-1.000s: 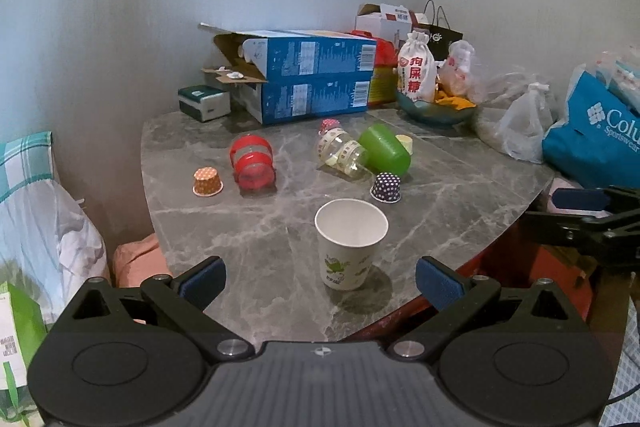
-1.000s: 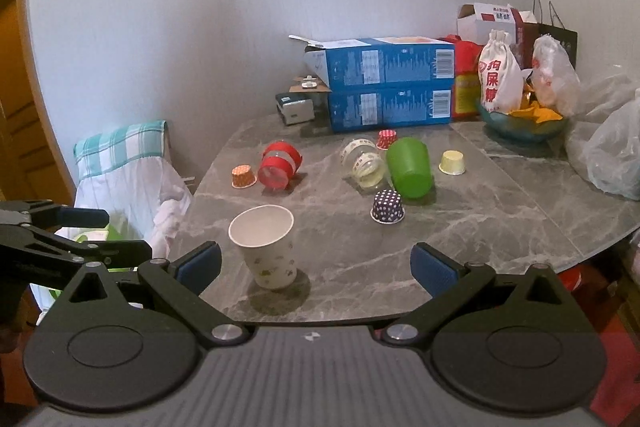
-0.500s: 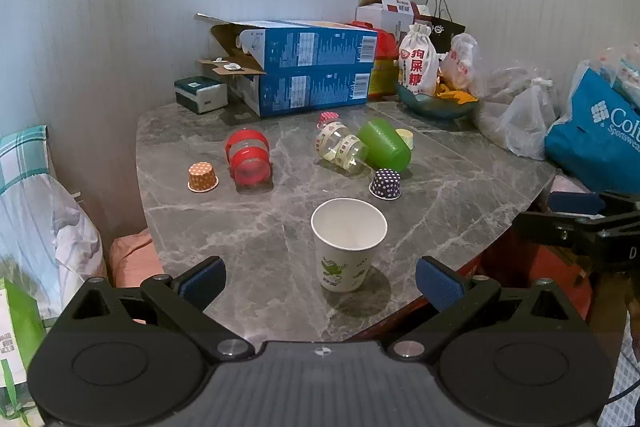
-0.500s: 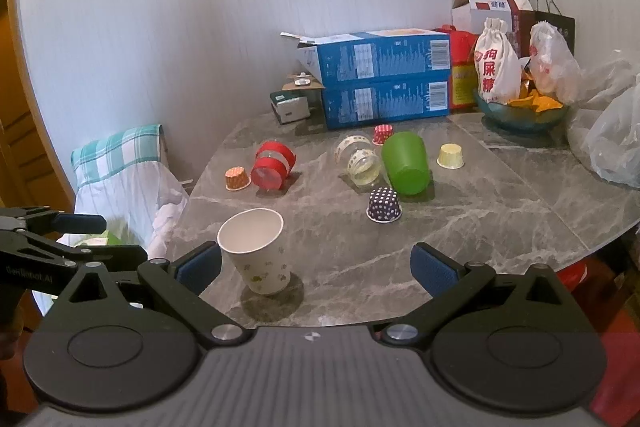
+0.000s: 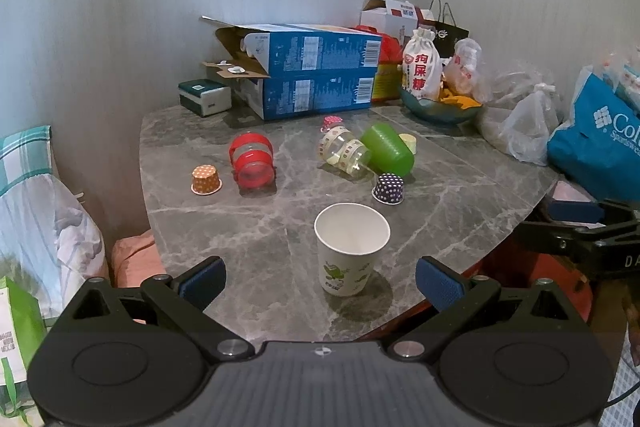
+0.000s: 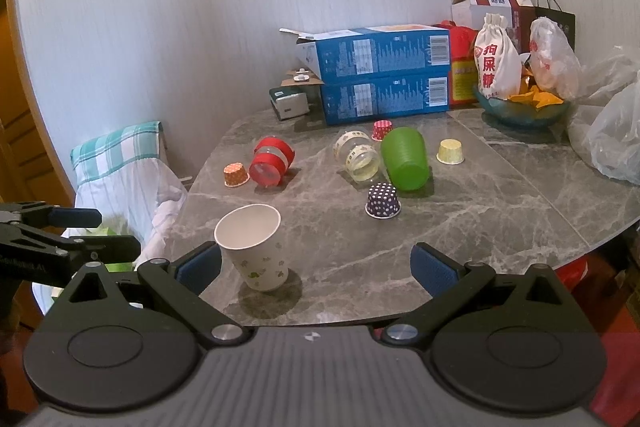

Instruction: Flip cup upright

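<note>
A white paper cup (image 5: 349,253) with green print stands upright near the front edge of the grey marble table (image 5: 460,199); it also shows in the right wrist view (image 6: 256,247). My left gripper (image 5: 320,281) is open and empty, just short of the cup. My right gripper (image 6: 316,267) is open and empty, with the cup by its left finger. A green cup (image 5: 387,149), a clear jar (image 5: 344,151) and a red-banded jar (image 5: 252,163) lie on their sides farther back.
Small paper cupcake liners sit upside down: orange (image 5: 206,180), purple dotted (image 5: 389,189), yellow (image 6: 451,151), pink (image 6: 382,129). Blue boxes (image 5: 312,71), a bowl with bags (image 5: 440,103) and plastic bags (image 5: 524,127) crowd the back and right. A chair with cloth (image 6: 120,163) stands left.
Both grippers have drawn back a little from the table and stay open. The paper cup has stayed upright in place.
</note>
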Action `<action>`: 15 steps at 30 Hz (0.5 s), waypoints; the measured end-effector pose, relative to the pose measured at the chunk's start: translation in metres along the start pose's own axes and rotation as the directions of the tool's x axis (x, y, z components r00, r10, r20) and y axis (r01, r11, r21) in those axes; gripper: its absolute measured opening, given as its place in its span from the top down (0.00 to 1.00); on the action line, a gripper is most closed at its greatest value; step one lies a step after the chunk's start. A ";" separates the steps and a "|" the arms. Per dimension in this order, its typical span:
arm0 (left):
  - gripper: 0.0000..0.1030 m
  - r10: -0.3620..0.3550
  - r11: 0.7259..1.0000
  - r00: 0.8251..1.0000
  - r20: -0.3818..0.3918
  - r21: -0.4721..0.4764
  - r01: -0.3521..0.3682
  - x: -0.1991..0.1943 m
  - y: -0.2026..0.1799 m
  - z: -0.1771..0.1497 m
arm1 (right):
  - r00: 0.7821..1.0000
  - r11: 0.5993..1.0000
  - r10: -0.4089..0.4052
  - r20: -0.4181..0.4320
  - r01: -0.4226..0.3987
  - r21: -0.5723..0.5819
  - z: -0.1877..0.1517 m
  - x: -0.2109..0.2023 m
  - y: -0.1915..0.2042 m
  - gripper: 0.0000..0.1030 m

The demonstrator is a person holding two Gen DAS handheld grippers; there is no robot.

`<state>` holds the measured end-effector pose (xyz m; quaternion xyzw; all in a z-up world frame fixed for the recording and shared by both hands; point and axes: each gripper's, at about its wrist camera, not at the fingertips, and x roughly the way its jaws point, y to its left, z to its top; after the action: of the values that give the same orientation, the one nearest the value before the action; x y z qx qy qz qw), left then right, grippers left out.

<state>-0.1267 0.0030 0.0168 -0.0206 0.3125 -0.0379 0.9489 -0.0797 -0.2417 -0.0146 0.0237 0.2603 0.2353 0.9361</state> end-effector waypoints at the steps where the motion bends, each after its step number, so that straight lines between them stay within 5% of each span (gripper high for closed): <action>1: 0.01 0.000 1.000 1.000 0.000 -0.001 0.000 0.000 0.000 0.000 | 1.000 1.000 0.000 0.001 0.000 0.002 0.000 0.000 -0.001 0.01; 15: 0.01 0.005 1.000 1.000 -0.002 0.005 -0.005 0.001 -0.002 0.003 | 1.000 1.000 0.005 0.004 -0.005 0.015 -0.001 0.000 -0.006 0.01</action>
<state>-0.1245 0.0010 0.0186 -0.0174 0.3134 -0.0363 0.9488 -0.0781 -0.2468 -0.0163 0.0317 0.2603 0.2358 0.9358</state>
